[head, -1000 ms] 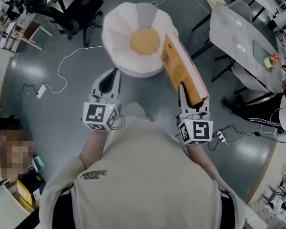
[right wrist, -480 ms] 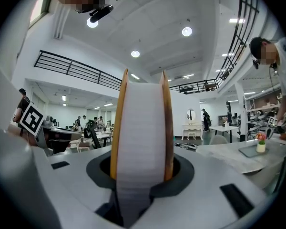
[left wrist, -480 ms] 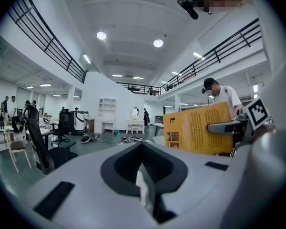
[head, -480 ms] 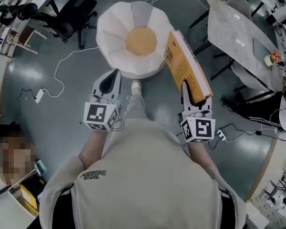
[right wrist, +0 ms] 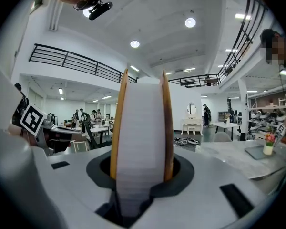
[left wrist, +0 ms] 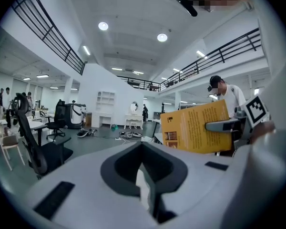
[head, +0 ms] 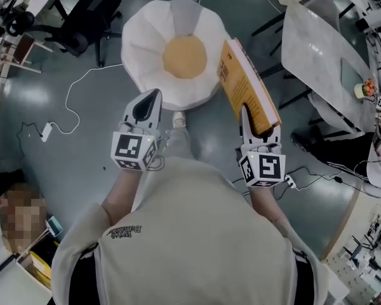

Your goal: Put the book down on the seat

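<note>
The right gripper (head: pixel 253 122) is clamped on the book (head: pixel 244 84); in the right gripper view the white page block (right wrist: pixel 140 142) stands upright between the jaws, an orange cover on each side, and the pads press on both covers. From the head view the book is held on edge, its orange face turned towards the seat (head: pixel 140 40) and its far end tipped away from the person; it hangs just beside the seat's right rim, not on it, though from this steep angle it is hard to say whether it clears the rim or only appears to overlap it.

The left gripper (head: pixel 148 101) carries nothing; its jaws meet in a point, closed on air, aimed at the near edge of the seat. In the left gripper view the book shows off to the right, with one jaw of the other tool laid across its cover.

The seat is white and petal-shaped with a round orange cushion (head: pixel 185 56) in the middle, and it is bare. A pale table (head: pixel 320 49) stands to the right, a black office chair (head: pixel 82 24) to the upper left; a white cable (head: pixel 73 100) trails over the grey floor (head: pixel 57 157).
</note>
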`<action>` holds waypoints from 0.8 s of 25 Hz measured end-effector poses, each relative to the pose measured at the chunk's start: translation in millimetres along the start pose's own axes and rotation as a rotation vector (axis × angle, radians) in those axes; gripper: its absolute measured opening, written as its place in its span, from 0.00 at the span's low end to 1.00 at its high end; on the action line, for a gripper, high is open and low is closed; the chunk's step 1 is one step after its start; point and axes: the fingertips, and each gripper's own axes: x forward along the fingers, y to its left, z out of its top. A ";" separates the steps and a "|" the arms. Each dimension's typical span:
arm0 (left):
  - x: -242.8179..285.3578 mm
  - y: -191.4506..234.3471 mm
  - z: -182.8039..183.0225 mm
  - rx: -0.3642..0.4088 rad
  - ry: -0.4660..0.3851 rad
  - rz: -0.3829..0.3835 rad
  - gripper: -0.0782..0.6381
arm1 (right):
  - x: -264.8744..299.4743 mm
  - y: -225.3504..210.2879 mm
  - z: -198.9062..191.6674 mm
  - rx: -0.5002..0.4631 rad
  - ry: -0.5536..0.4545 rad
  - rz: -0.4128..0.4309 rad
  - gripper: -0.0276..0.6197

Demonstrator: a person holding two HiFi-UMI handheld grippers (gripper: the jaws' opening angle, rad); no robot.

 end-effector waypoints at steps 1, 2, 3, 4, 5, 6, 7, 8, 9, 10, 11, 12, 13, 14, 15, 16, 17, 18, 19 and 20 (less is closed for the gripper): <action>10.5 8.5 4.4 -0.001 0.000 -0.002 0.12 | 13.6 -1.0 2.4 -0.003 0.009 0.003 0.28; 20.9 17.1 9.1 0.000 0.000 -0.004 0.12 | 27.3 -2.1 4.8 -0.005 0.017 0.006 0.28; 31.5 25.9 13.6 0.002 -0.001 -0.007 0.12 | 41.4 -3.4 7.3 -0.006 0.024 0.008 0.28; 42.1 34.8 17.7 0.004 -0.001 -0.010 0.12 | 55.6 -4.8 10.1 -0.008 0.029 0.009 0.28; 52.4 43.4 21.1 0.009 -0.001 -0.013 0.12 | 69.7 -6.0 13.0 -0.008 0.032 0.010 0.28; 62.1 51.6 24.0 0.013 0.000 -0.016 0.12 | 83.0 -7.2 15.9 -0.008 0.033 0.009 0.28; 71.0 59.3 26.6 0.017 0.000 -0.018 0.12 | 95.4 -8.5 18.9 -0.008 0.033 0.008 0.28; 79.3 66.6 29.1 0.019 0.000 -0.019 0.12 | 107.2 -9.9 21.9 -0.007 0.031 0.007 0.28; 87.5 73.9 31.5 0.020 0.000 -0.020 0.12 | 118.7 -11.5 25.1 -0.008 0.029 0.005 0.28; 95.6 81.5 33.8 0.019 -0.001 -0.020 0.12 | 130.1 -13.0 28.2 -0.008 0.027 0.002 0.28; 103.8 89.4 35.9 0.018 -0.001 -0.020 0.12 | 141.7 -14.1 31.4 -0.008 0.023 0.000 0.28; 111.7 97.3 37.9 0.016 -0.001 -0.020 0.12 | 153.1 -14.7 34.5 -0.008 0.020 -0.002 0.28; 119.1 104.9 39.7 0.015 0.000 -0.022 0.12 | 164.0 -14.9 37.4 -0.008 0.017 -0.003 0.28; 125.7 111.5 41.5 0.015 0.000 -0.023 0.12 | 173.8 -15.0 40.0 -0.009 0.016 -0.003 0.28; 131.5 117.0 43.3 0.015 -0.001 -0.025 0.12 | 182.2 -15.1 42.4 -0.010 0.015 -0.002 0.28; 136.7 121.9 45.0 0.017 -0.002 -0.026 0.12 | 189.4 -15.3 44.5 -0.010 0.015 0.000 0.28; 141.7 126.7 46.3 0.019 -0.003 -0.025 0.12 | 195.7 -15.4 46.4 -0.011 0.015 0.002 0.28; 146.4 131.3 47.0 0.018 -0.002 -0.024 0.12 | 201.4 -15.5 47.8 -0.012 0.018 0.004 0.28; 150.2 135.5 47.0 0.014 0.000 -0.022 0.12 | 206.1 -15.3 48.7 -0.014 0.023 0.006 0.28; 153.1 139.0 46.7 0.007 0.003 -0.019 0.12 | 209.9 -15.0 49.4 -0.016 0.028 0.009 0.28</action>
